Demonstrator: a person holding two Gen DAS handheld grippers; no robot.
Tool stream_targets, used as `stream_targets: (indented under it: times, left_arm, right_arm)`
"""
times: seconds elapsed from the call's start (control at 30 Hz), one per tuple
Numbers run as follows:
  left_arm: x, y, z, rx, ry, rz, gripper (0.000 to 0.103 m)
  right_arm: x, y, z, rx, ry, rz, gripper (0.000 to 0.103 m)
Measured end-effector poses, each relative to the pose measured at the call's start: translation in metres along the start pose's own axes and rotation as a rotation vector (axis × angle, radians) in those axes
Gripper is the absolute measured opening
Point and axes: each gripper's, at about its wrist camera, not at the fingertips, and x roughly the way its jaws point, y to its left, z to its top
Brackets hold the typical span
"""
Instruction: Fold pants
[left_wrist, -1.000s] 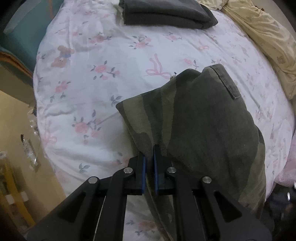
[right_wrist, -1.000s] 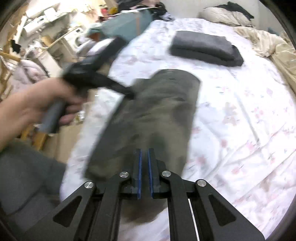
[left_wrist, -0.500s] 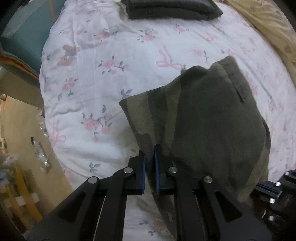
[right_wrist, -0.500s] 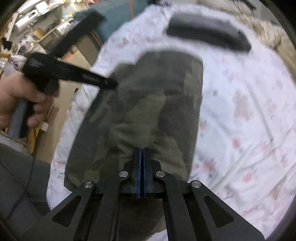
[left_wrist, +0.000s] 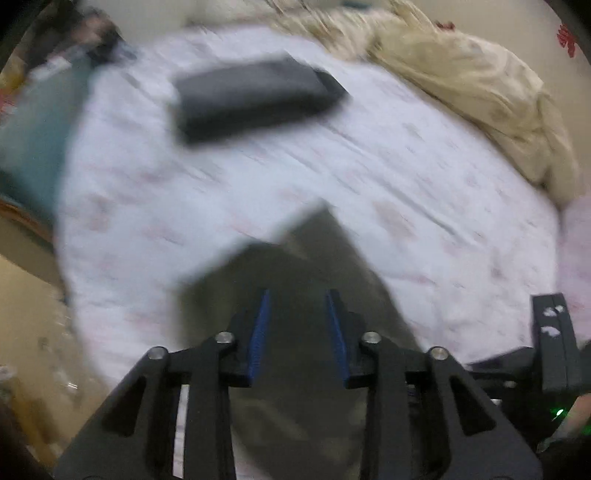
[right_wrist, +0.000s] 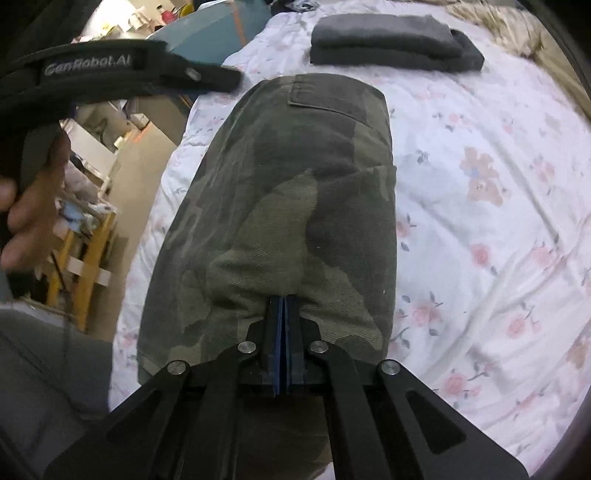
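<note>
**Now: camo pants folded on bed, near edge**

Pants (right_wrist: 295, 206), twill camo cotton, folded into a long rectangle, long axis running from the bed's near edge toward the far side, waistband far. Right gripper (right_wrist: 283, 332) pinched together on the near fold. Left gripper (left_wrist: 298, 328) opening, pads apart, clear of cloth; "GenRobot.AI" on its body. Floral sheet (right_wrist: 480, 184); dark folded garment (right_wrist: 395, 44) beyond.

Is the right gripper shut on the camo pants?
Yes, the right gripper has its pads pressed together with a bunched edge of the pants pinched between them.
</note>
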Motion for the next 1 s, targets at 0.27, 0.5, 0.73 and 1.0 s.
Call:
stream_targets:
  times: [0.27, 0.5, 0.73, 1.0]
  left_arm:
    - [0.053, -0.008, 0.011, 0.057, 0.070, 0.033, 0.007]
    - [0.078, -0.031, 0.008, 0.183, 0.110, 0.148, 0.006]
    - [0.096, -0.037, 0.004, 0.200, 0.135, 0.260, 0.003]
    - [0.022, -0.010, 0.002, 0.026, 0.031, 0.149, 0.051]
  right_arm:
    - [-0.018, 0.001, -0.009, -0.002, 0.029, 0.035, 0.000]
    - [-0.003, 0.012, -0.036, -0.064, 0.067, -0.039, 0.000]
    - [0.020, 0.011, -0.029, -0.031, 0.100, 0.006, 0.000]
    - [-0.058, -0.055, -0.071, 0.395, -0.119, 0.255, 0.098]
